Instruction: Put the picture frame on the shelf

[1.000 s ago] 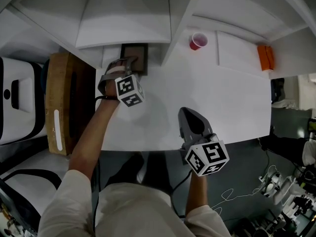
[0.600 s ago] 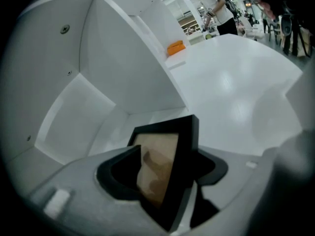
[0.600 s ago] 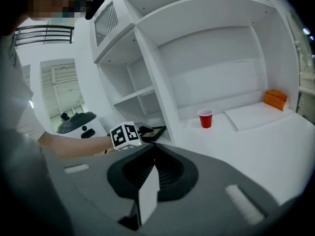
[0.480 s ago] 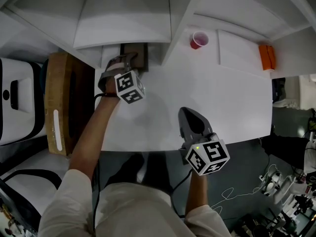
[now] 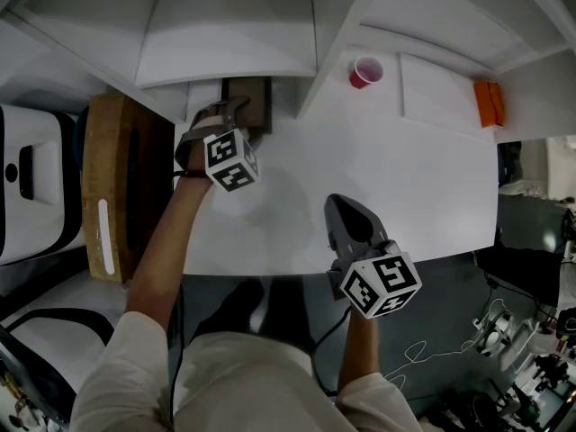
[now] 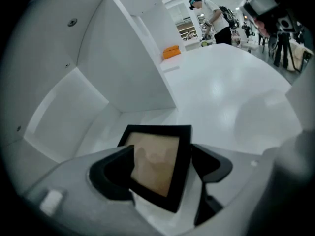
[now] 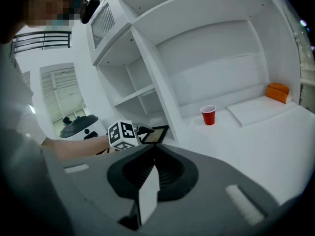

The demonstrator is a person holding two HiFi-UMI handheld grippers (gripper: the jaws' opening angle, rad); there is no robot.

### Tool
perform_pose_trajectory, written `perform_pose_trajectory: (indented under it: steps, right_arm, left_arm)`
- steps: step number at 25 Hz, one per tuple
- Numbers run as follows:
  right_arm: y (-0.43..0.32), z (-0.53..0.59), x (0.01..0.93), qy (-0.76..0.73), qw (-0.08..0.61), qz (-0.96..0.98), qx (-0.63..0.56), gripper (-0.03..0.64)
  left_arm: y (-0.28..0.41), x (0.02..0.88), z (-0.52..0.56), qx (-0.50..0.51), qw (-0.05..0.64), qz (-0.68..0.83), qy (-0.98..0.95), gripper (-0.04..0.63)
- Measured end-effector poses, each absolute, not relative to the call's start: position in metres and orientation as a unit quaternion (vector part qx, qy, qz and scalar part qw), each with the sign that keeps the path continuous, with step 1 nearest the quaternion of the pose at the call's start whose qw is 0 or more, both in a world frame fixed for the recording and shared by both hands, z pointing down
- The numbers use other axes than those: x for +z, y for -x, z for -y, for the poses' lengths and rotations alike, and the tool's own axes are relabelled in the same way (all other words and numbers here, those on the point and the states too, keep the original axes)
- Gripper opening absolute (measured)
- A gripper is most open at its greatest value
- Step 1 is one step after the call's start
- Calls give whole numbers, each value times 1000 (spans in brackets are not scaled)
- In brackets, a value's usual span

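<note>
The left claw (image 6: 161,156) stands open, its jaws having just spread apart. The picture frame (image 5: 248,103) sits between them in the bottom left bay of the shelf (image 5: 225,52). The right claw (image 7: 152,154) is closed on nothing, nearer, above the white table's (image 5: 405,187) near edge.

A red cup (image 5: 364,71) and, well apart, an orange block (image 5: 487,103) sit on the white table (image 5: 405,187).
</note>
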State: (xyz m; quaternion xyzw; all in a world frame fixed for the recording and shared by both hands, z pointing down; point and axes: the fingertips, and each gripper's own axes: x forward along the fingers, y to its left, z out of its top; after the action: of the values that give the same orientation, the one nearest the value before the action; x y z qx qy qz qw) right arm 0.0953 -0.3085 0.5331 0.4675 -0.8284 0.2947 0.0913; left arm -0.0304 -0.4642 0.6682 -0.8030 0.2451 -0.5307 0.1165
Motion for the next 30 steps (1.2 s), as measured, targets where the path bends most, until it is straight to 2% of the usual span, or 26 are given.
perform_pose_trajectory:
  steps: [8,17,22,30]
  right_arm:
    - [-87,306,533,-466,87,829,298,6]
    - [-83,304,532,-466,89,828,300,6]
    - [-81,304,532,-464,90,828,302,6]
    - [-81,310,534,-465,93,827,301,6]
  left_arm:
    - [36,668,451,-532,131,-231,804,370]
    - [41,668,446,-546,138,-228,794,219]
    - [46,667,448,-547,139,-242,789,110]
    - [52,673,463,-556,143,-252,779,106]
